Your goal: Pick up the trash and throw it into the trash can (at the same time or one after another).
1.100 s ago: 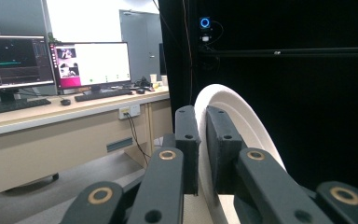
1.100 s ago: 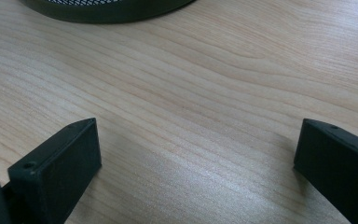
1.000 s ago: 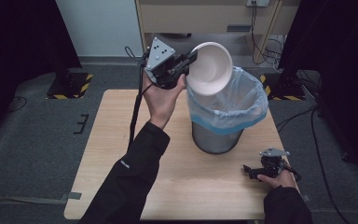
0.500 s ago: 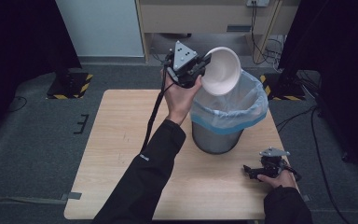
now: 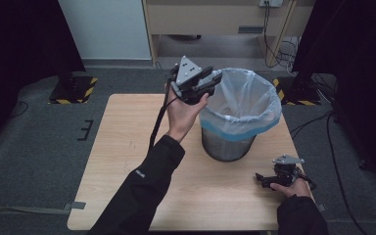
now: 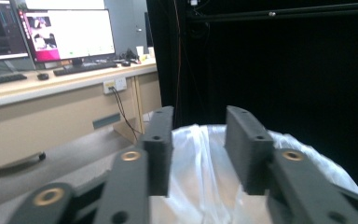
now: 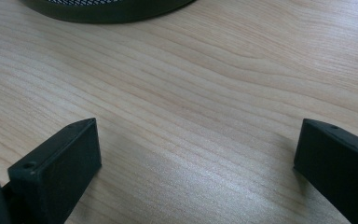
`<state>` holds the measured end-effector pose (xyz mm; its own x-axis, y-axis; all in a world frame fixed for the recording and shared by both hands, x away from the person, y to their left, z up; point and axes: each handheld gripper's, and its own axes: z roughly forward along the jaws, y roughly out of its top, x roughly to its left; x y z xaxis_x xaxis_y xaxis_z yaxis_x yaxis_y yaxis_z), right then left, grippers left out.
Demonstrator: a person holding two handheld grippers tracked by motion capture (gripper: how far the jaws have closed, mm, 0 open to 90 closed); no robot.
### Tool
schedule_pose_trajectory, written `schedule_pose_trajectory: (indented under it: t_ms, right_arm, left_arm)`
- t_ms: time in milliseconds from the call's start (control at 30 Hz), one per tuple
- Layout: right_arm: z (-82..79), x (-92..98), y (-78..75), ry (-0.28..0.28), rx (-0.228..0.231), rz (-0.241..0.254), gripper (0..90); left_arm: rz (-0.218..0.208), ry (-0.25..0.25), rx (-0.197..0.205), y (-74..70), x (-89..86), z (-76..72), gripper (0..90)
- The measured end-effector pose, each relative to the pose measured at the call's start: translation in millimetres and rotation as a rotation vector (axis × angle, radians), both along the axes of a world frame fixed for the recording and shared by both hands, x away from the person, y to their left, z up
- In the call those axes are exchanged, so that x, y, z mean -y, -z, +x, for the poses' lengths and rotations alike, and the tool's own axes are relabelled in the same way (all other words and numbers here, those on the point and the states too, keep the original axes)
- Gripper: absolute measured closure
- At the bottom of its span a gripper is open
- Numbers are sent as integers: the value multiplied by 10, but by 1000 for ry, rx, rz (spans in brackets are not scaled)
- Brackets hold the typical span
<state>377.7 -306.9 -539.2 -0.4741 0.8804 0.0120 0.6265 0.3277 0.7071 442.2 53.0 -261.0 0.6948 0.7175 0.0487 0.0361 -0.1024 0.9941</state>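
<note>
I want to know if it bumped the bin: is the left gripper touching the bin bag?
Cannot tell. In the high view the left gripper overlaps the bin bag rim; the left gripper view shows the open jaws empty, the bag beyond them.

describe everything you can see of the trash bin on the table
The trash bin is a round, dark mesh can standing upright on the wooden table, right of centre. A thin, translucent pale blue bag lines it, folded over the rim in a blue band. Its mouth is open. The left tool, jaws apart and empty, hovers at the bag's left rim; contact is unclear.
</note>
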Motion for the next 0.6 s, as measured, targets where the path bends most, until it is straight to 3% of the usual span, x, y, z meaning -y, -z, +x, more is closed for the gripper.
schedule_pose_trajectory:
  t_ms: [200,367,600]
  right_arm:
    - [-2,-1,-1,1,-3,1,7]
    - [-2,0,-1,0,-3,-1,7]
    - [-2,0,-1,0,-3,-1,7]
  left_arm:
    - [11,-7,-44,193,-351,-276,456]
    - [11,-2,-91,449,-609,-487,406]
    - [94,-13,-182,860,-853,-698,347]
